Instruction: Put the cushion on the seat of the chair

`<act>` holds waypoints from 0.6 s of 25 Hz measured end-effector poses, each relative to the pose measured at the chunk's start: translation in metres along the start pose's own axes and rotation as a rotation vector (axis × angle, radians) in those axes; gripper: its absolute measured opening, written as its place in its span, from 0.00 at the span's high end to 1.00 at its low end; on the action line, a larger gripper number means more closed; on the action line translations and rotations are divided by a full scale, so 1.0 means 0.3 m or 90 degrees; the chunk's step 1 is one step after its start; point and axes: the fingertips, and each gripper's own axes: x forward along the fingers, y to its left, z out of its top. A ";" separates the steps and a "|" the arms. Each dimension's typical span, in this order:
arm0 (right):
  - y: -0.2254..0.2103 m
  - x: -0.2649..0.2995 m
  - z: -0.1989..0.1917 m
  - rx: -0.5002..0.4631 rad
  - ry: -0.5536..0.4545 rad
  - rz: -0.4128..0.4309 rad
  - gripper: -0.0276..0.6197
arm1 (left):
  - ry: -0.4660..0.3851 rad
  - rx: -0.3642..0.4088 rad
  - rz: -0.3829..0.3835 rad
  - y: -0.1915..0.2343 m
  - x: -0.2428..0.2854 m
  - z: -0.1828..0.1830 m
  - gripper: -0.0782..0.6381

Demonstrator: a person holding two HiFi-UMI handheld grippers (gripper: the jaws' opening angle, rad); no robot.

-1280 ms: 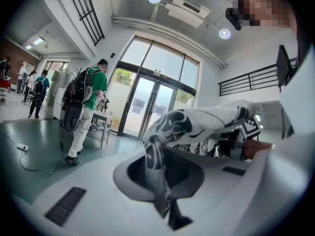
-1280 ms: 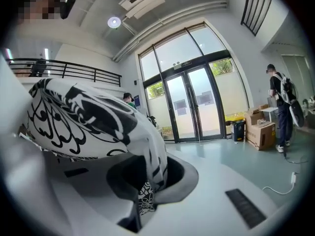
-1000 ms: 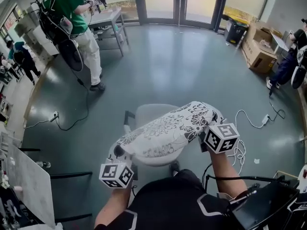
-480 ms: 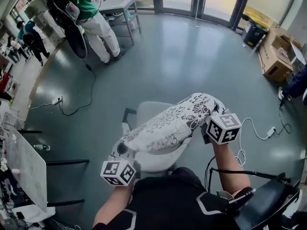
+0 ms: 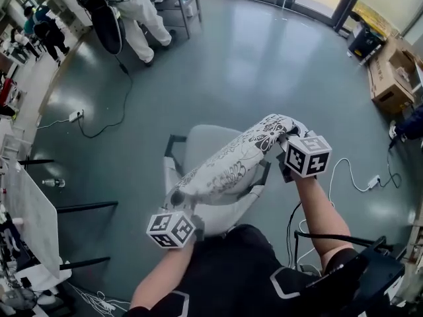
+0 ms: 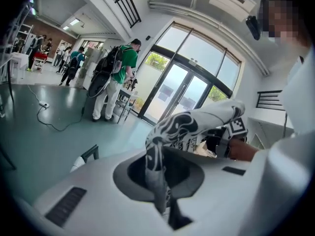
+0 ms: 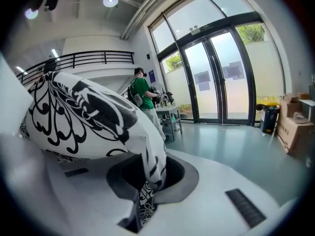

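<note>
While two grippers clamp one cushion, one chair stands beneath.

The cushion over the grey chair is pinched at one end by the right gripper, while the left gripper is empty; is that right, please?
Not quite: the left gripper is not empty. The left gripper view shows its jaws shut on a corner of the cushion. The rest holds: the right gripper pinches the other end, over the grey chair.
</note>
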 end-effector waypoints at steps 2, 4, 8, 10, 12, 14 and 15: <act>-0.017 0.050 -0.034 -0.004 0.025 -0.002 0.92 | 0.012 -0.023 0.007 0.028 0.037 -0.043 0.86; -0.030 0.100 -0.078 -0.010 0.055 -0.006 0.92 | 0.028 -0.042 0.012 0.054 0.067 -0.094 0.86; -0.061 0.213 -0.161 -0.041 0.114 -0.011 0.92 | 0.053 -0.071 0.018 0.101 0.132 -0.184 0.86; -0.070 0.276 -0.211 -0.054 0.144 -0.006 0.92 | 0.062 -0.105 0.029 0.132 0.158 -0.227 0.86; -0.080 0.336 -0.263 -0.059 0.173 -0.004 0.92 | 0.073 -0.123 0.036 0.162 0.185 -0.264 0.86; -0.089 0.391 -0.315 -0.066 0.204 0.000 0.92 | 0.090 -0.131 0.044 0.191 0.211 -0.308 0.86; -0.093 0.415 -0.342 -0.071 0.220 0.003 0.92 | 0.099 -0.139 0.049 0.204 0.222 -0.334 0.86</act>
